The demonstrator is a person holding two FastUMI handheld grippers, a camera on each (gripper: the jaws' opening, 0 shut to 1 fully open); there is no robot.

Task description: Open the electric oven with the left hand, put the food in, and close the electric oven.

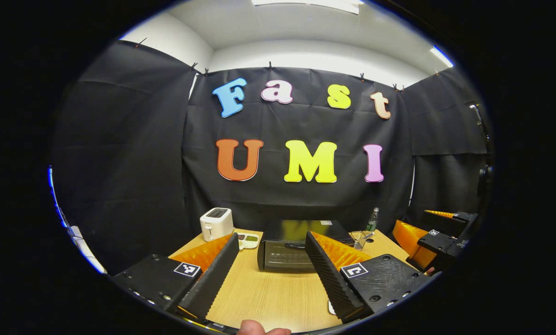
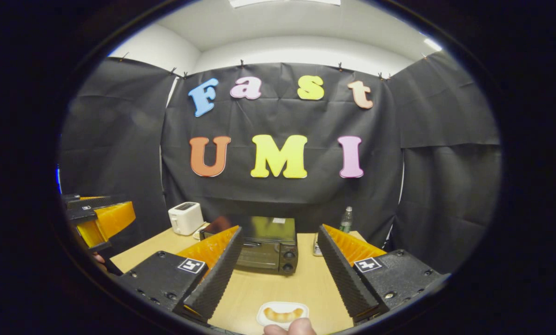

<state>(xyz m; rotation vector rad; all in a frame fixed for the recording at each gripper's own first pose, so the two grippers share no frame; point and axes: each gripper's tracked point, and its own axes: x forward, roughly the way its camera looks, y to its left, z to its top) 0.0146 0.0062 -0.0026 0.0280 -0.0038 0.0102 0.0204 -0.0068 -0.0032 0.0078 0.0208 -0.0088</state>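
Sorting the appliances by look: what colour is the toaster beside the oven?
White. The toaster shows best in the left gripper view, left of the black oven.

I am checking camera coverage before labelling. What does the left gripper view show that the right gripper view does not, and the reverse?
Left gripper view: a divided dish beside the toaster, and the right gripper, open, at the right edge.
Right gripper view: food on a plate on the near table, the knobs of the oven, and the left gripper, open, at the left edge.
Both: toaster, oven with door shut, bottle, table.
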